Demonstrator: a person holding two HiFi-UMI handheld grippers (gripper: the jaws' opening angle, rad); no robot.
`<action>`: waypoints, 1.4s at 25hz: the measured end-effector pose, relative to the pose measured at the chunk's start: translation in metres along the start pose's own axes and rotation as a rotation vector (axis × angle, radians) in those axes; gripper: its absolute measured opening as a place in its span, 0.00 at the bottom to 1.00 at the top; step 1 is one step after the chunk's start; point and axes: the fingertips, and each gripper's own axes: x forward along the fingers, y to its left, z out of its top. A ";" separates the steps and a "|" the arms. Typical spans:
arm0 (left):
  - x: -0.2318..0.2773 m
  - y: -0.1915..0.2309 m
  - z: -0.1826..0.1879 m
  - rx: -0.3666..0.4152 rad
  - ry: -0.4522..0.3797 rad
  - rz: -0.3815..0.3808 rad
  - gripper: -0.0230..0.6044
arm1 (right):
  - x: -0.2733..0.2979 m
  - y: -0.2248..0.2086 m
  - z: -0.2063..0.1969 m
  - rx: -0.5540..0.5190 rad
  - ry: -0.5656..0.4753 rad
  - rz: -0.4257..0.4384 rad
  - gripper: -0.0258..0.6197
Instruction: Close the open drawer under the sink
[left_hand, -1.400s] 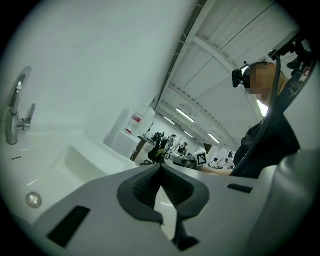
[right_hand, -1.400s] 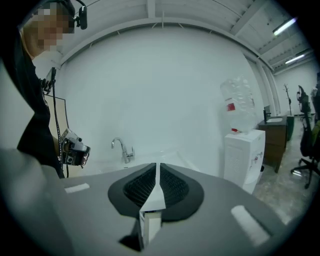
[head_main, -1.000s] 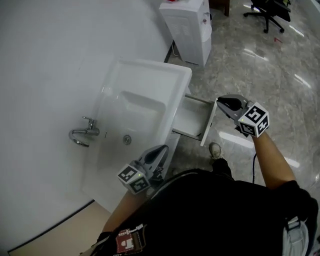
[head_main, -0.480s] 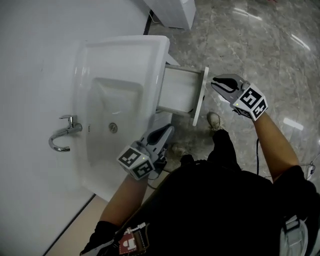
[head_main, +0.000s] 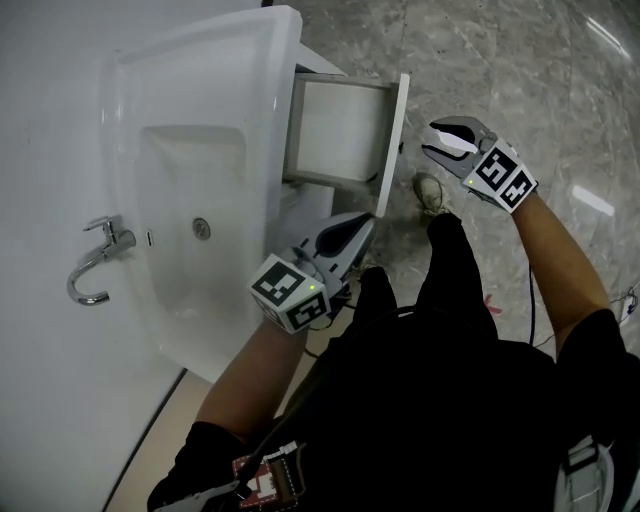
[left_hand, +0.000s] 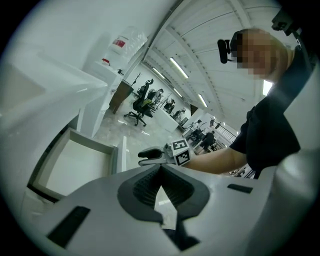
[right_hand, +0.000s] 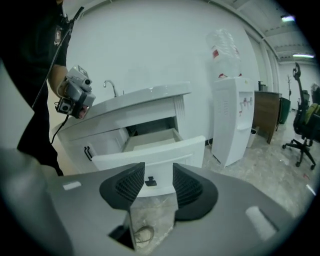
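The white drawer (head_main: 335, 125) under the sink (head_main: 190, 150) stands pulled out, its front panel (head_main: 393, 140) facing the floor side. My right gripper (head_main: 432, 140) hovers just off that panel, apart from it. Its jaws have just been opening and now stand open with nothing between them. In the right gripper view the drawer front (right_hand: 150, 152) and its small dark handle (right_hand: 145, 181) show through the gap of the right gripper (right_hand: 157, 171). My left gripper (head_main: 366, 224) is shut and empty, below the drawer's near corner. Its tips meet in the left gripper view (left_hand: 160, 166), with the drawer (left_hand: 80, 165) to the left.
A faucet (head_main: 92, 262) sits on the sink's wall side. A white water dispenser (right_hand: 232, 115) stands right of the cabinet. The person's shoe (head_main: 430, 190) rests on the grey marble floor (head_main: 520, 70) by the drawer. Office chairs (left_hand: 142, 102) stand far off.
Both grippers have come down toward the drawer, which looks larger in the head view. The right gripper's jaws have parted. The drawer stays pulled out.
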 end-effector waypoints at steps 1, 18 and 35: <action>0.006 0.001 -0.006 -0.001 0.007 -0.006 0.04 | 0.007 0.004 -0.009 -0.013 0.016 0.014 0.27; 0.043 0.023 -0.070 -0.030 0.064 -0.056 0.04 | 0.111 0.014 -0.092 -0.174 0.173 0.015 0.32; 0.030 0.031 -0.080 -0.051 0.033 -0.052 0.04 | 0.123 0.020 -0.089 -0.266 0.217 -0.005 0.24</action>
